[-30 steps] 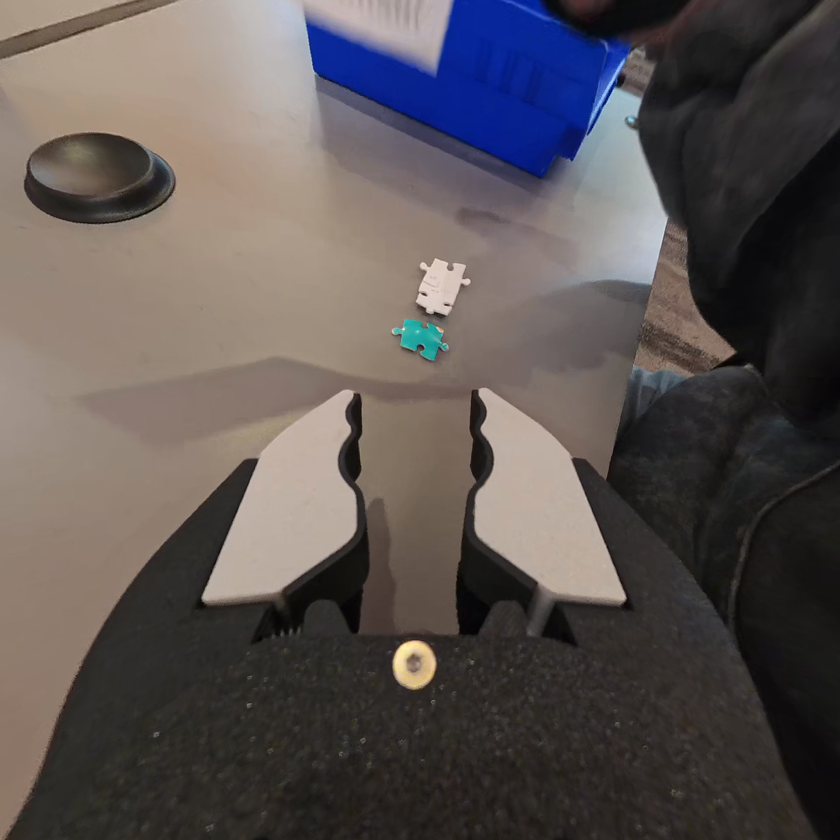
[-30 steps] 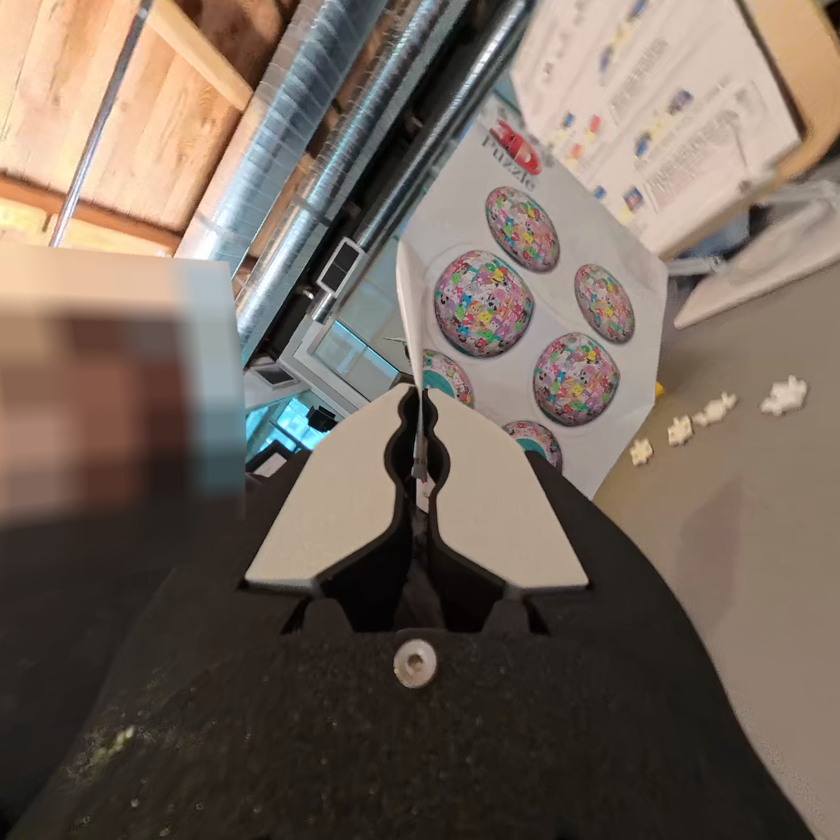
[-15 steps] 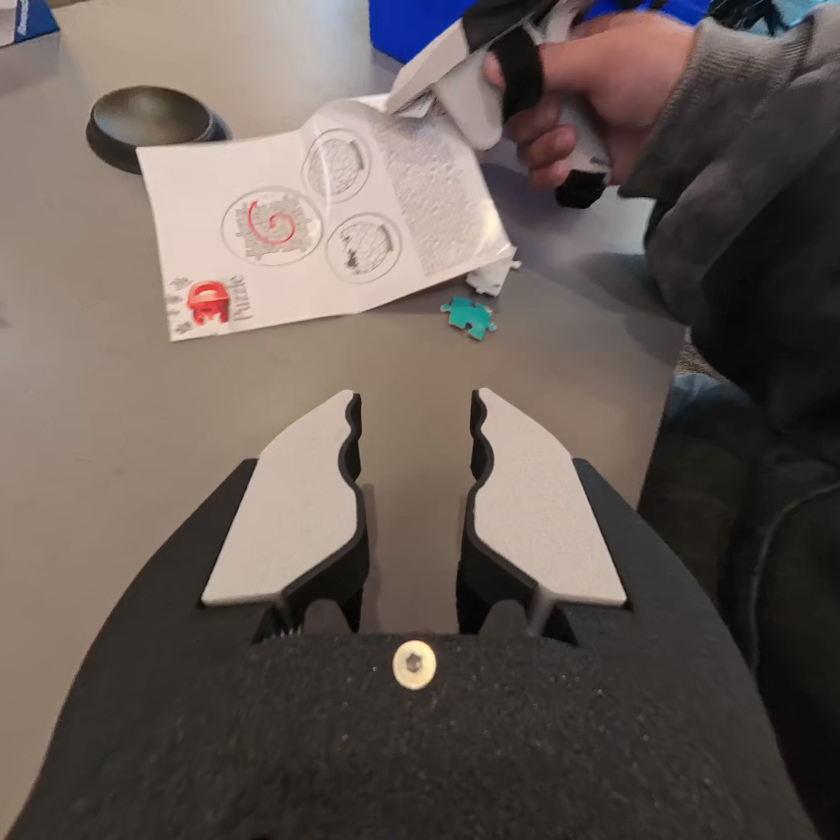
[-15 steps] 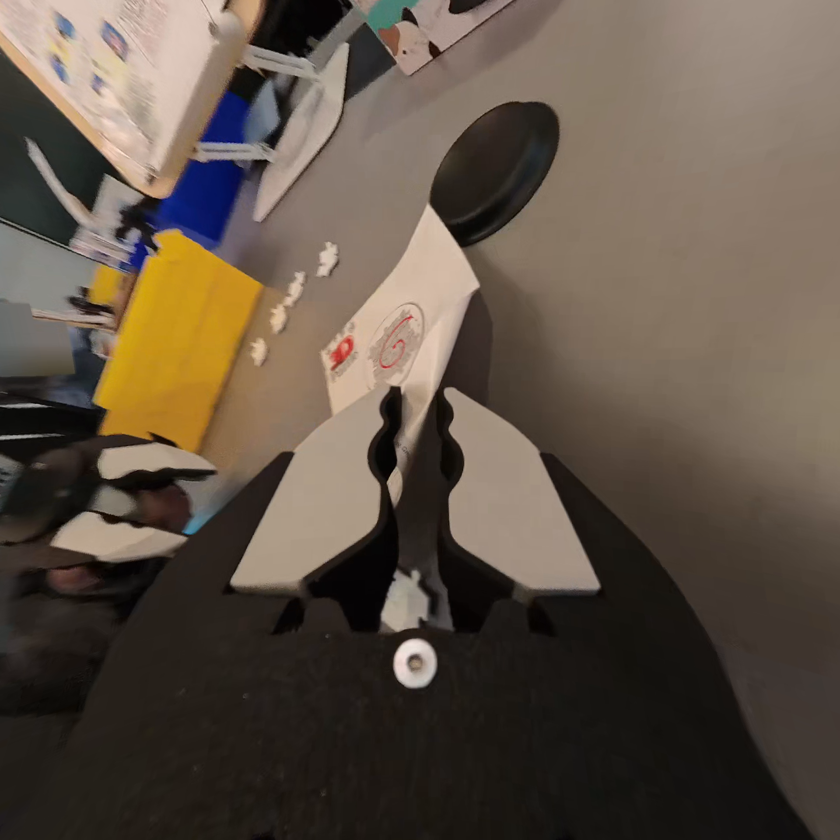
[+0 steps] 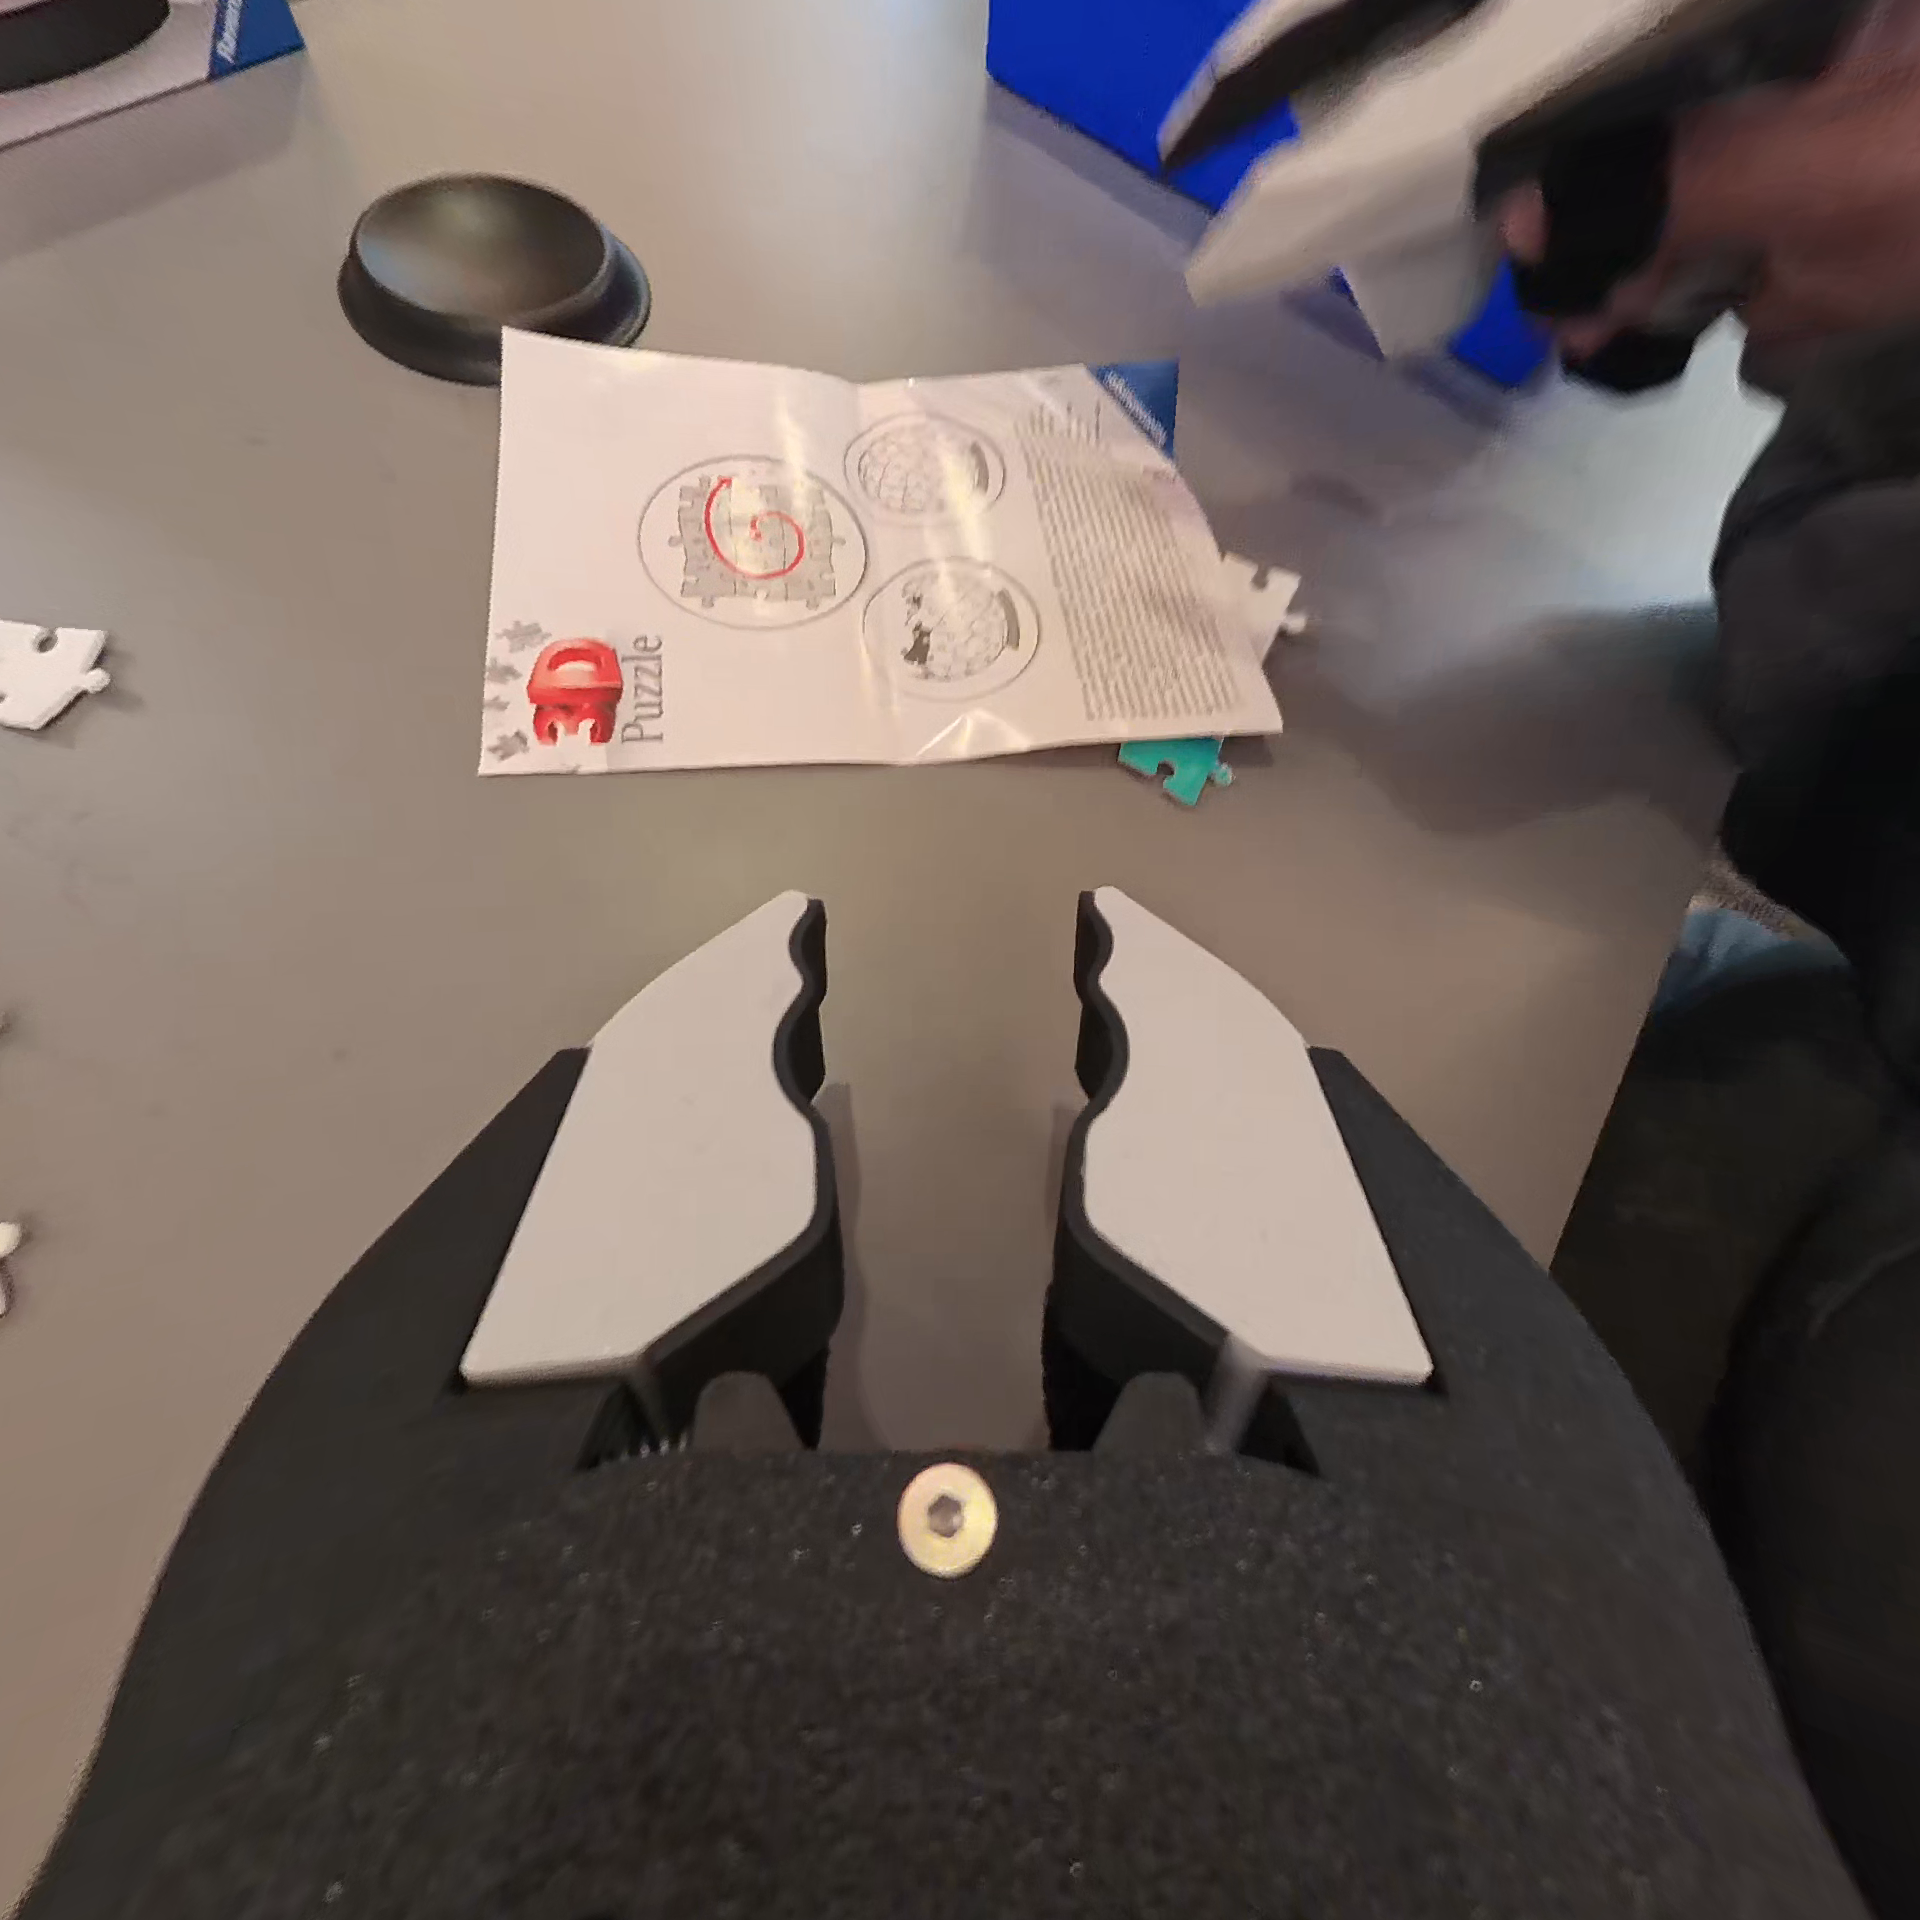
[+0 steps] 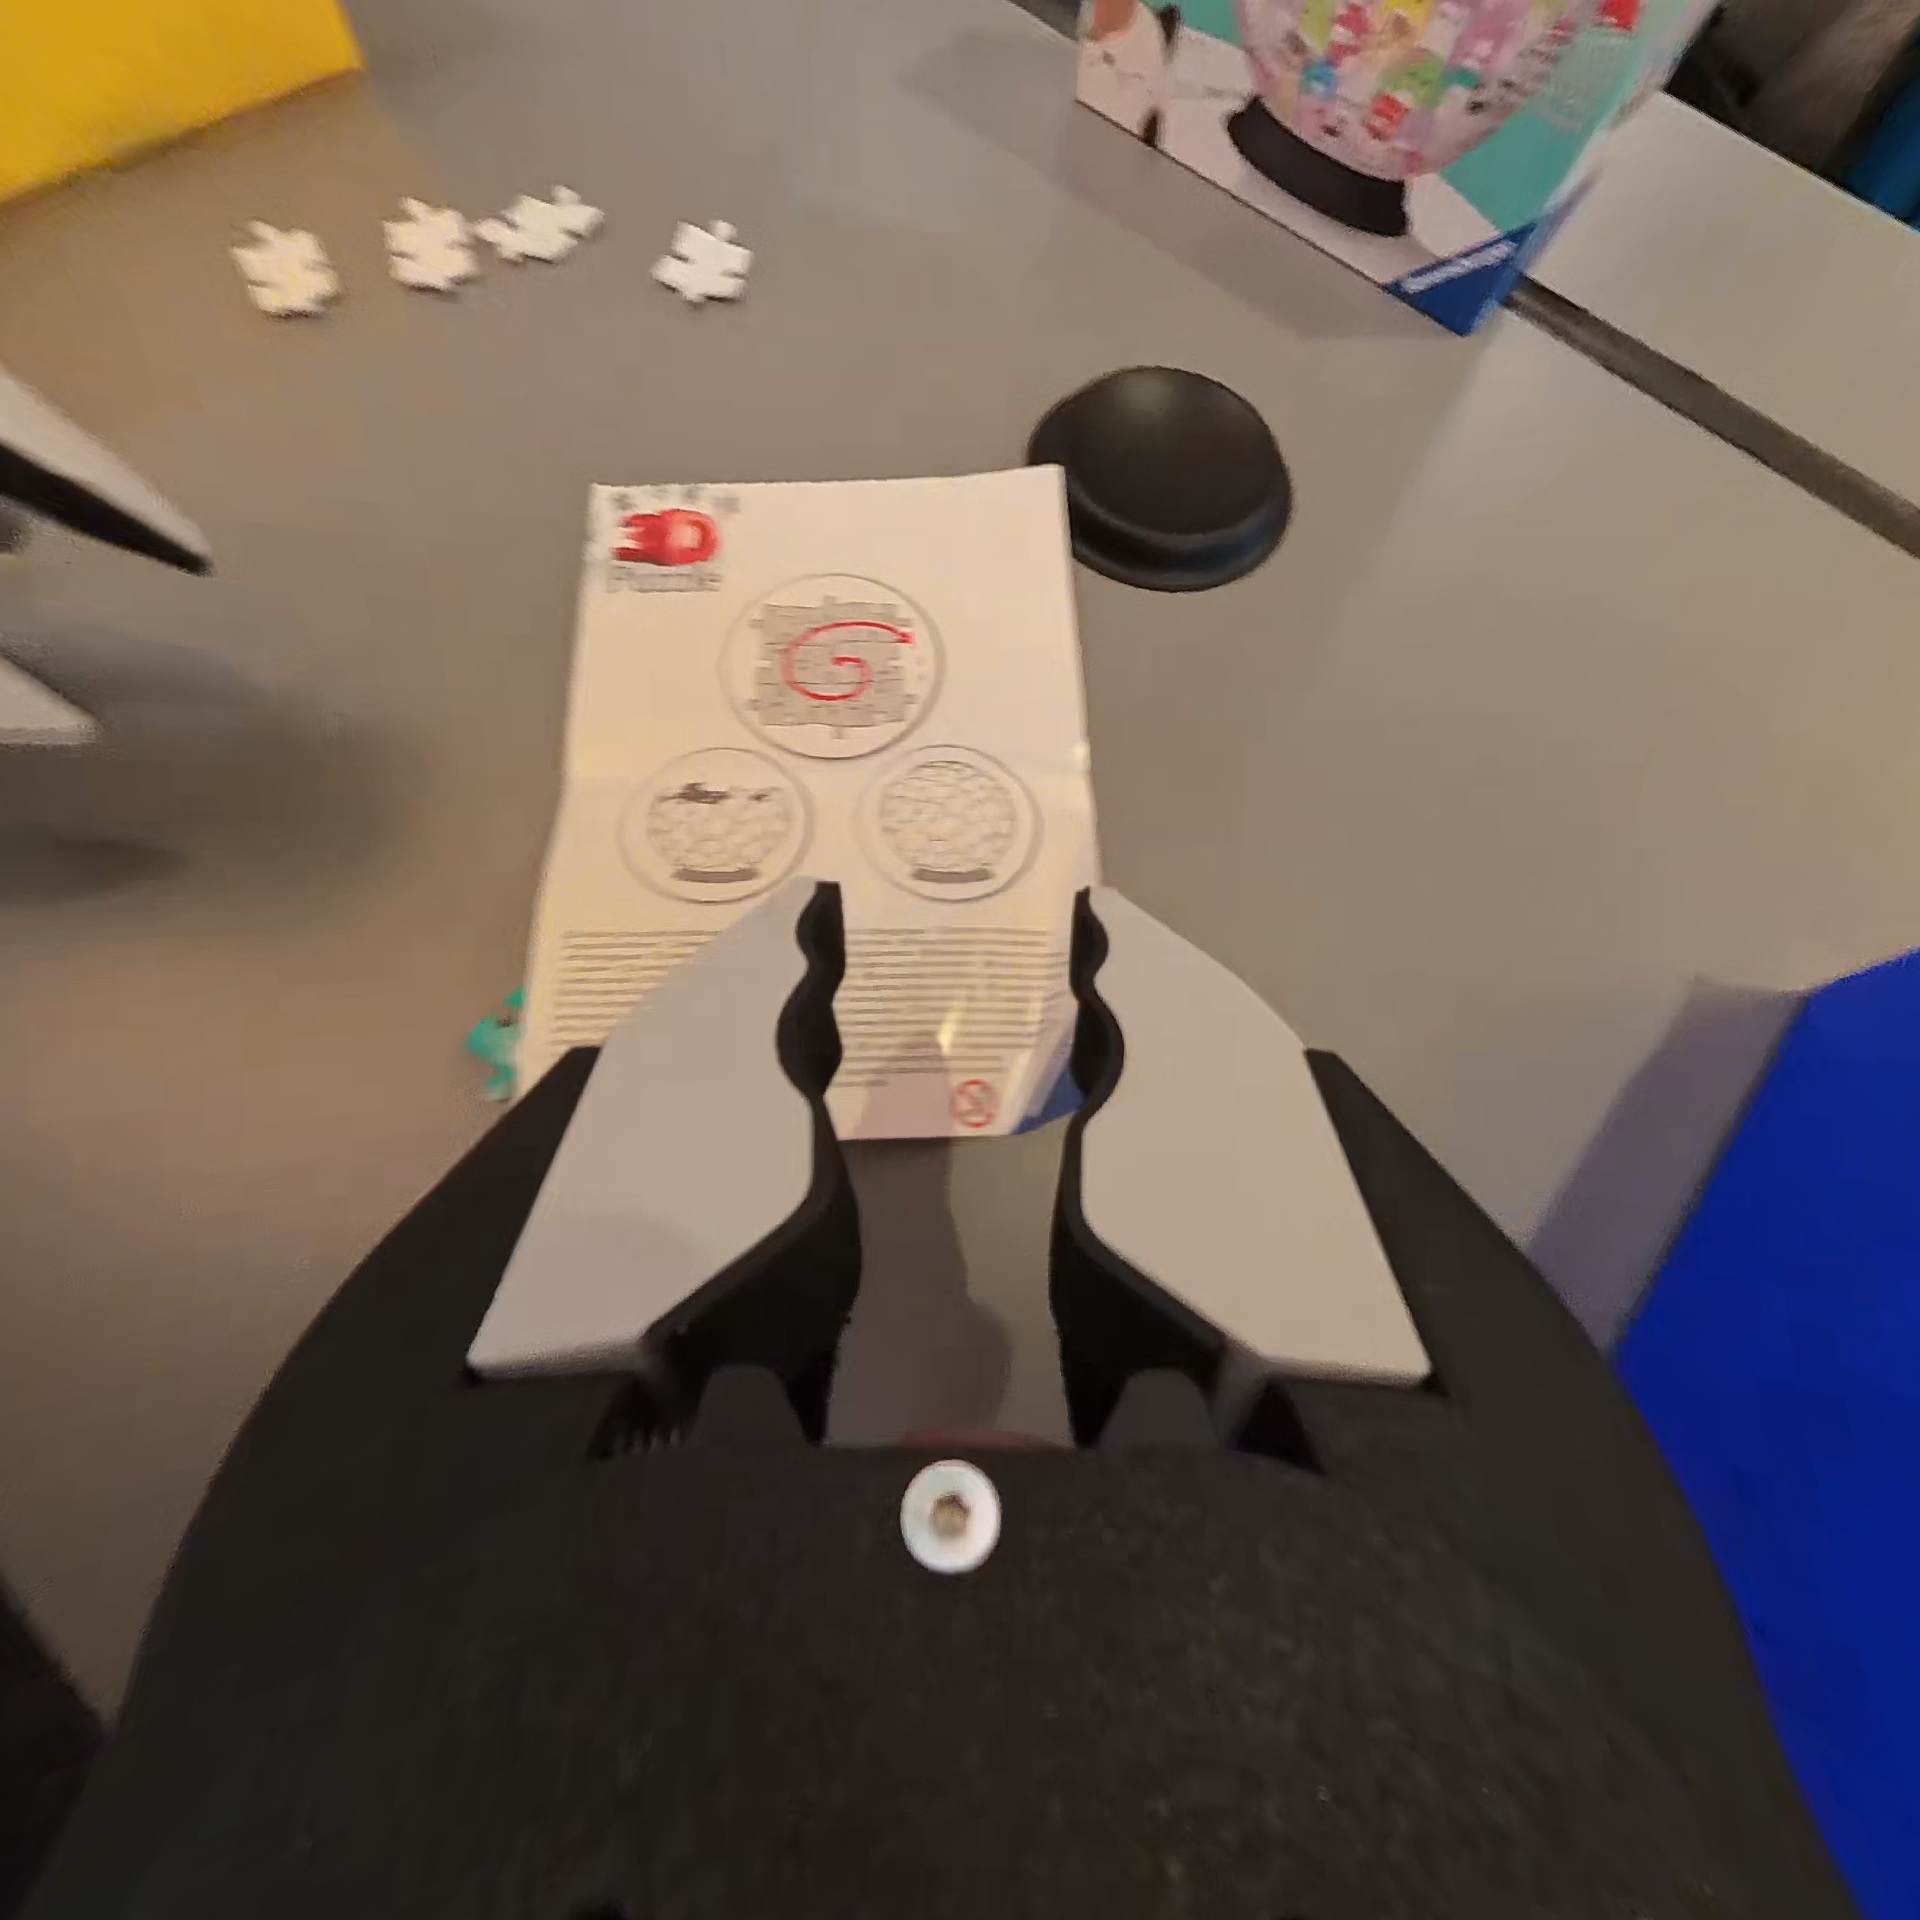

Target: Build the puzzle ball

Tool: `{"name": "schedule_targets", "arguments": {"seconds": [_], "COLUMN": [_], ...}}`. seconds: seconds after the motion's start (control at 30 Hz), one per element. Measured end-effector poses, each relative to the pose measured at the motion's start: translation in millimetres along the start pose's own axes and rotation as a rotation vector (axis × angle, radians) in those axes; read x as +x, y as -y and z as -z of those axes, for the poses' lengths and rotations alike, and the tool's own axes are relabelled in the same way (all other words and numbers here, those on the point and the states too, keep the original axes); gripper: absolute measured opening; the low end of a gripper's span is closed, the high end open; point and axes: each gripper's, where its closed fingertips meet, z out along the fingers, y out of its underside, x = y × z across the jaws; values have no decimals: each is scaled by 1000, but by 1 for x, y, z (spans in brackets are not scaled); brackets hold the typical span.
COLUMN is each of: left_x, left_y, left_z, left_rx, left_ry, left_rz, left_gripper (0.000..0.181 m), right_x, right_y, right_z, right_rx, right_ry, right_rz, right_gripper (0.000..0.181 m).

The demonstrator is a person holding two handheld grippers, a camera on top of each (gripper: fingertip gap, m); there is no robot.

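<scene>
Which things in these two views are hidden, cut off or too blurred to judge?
- White puzzle piece, left wrist view: mostly under the instruction sheet.
- Teal piece, right wrist view: partly behind the right gripper.
- Puzzle box, right wrist view: cut by the top edge.
- Right gripper, left wrist view: motion-blurred.

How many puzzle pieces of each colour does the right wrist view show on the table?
White pieces: 4
Teal pieces: 1
Total: 5

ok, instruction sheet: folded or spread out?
Spread open: the instruction sheet lies on the table, one centre crease showing, both halves face up. Both grippers' jaws are open, off it.
</scene>
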Motion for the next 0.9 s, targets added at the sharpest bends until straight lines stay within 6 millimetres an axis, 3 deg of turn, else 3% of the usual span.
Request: {"name": "schedule_targets", "arguments": {"seconds": [0.1,0.23,0.47,0.73,0.9], "left_x": [1,-4,-9,-27,-35], "left_y": [6,10,11,19,23], "left_z": [-5,-16,-30,-21,-7], "left_rx": [29,34,-8,72,199], "left_ry": [-13,13,54,252,376], "left_rz": [36,59,24,45,186], "left_gripper": [45,43,43,44,63], "right_x": [-25,-32,-47,-59,-73], "right_y": [-6,-22,-17,-12,-11], "right_z": [5,5,-8,-14,-13], "right_rx": [57,63,101,113,106], "right_ry": [97,82,203,224,204], "right_rz": [-21,49,-20,8,65], "right_gripper": [41,38,30,28,28]}}
